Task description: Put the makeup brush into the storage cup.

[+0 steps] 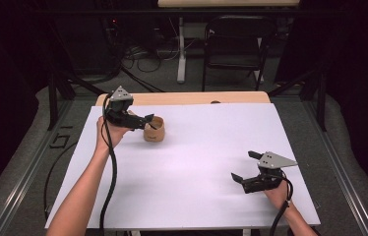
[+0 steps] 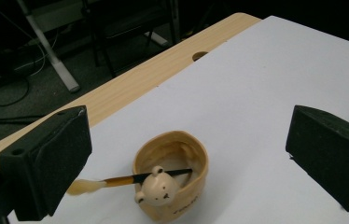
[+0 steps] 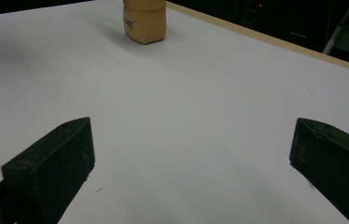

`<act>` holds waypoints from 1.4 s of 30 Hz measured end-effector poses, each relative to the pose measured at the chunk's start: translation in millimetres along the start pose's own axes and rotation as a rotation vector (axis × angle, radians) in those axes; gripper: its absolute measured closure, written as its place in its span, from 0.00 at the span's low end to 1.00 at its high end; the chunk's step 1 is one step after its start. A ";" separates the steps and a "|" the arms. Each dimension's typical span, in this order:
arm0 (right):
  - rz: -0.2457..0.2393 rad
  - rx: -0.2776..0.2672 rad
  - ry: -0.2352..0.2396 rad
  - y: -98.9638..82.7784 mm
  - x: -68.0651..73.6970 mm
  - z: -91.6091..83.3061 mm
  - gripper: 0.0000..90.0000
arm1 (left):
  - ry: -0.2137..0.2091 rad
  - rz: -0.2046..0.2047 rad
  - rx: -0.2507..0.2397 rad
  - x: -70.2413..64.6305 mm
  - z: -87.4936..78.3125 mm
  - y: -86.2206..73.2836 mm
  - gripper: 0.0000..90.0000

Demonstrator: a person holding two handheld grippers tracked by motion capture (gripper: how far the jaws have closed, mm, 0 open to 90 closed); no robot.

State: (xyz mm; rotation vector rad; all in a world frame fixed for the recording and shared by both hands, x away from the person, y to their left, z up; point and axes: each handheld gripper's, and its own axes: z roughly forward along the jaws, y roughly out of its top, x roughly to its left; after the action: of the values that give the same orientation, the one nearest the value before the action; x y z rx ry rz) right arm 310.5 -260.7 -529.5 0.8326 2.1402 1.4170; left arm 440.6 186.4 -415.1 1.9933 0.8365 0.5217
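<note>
At the far left of the table (image 1: 197, 196), the left gripper (image 1: 145, 119) hangs just beside the cup (image 1: 154, 129), on its left, with its jaws spread wide and nothing between them. In the left gripper view the cup (image 2: 172, 179) sits below and between the two black jaws, clear of both, so the tool is not touching it.

The cup is a small tan one with a little bear head (image 2: 156, 186) on its rim. A thin stick with a pale tip, which looks like a small spoon or brush (image 2: 116, 181), lies across its mouth: the dark end rests inside the cup and the pale end pokes out over the rim to the left. By that lie, the step of putting the stick into the cup looks done, and the open jaws fit a release already made.

Towards the middle, the white sheet on the table is bare.

At the near right, the right gripper (image 1: 243, 167) is held low over the sheet, well apart from the cup, its jaws also wide and holding nothing. In the right gripper view the cup (image 3: 145, 21) stands far off, upright.

What is left, as I judge it, is little: perhaps drawing the left tool clear. The stick leans out over the rim, so it may want seating deeper.
</note>
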 end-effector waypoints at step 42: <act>-0.004 -0.023 -0.020 2.2 0.0 -2.6 0.00 | 0.077 -0.107 -0.118 -54.6 -66.6 -113.1 0.00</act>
State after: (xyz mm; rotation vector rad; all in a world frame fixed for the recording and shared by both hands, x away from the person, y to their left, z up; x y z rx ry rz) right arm 309.4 -261.8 -526.5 0.8304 2.1061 1.4226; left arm 320.6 227.6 -479.2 1.8204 0.9330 0.5749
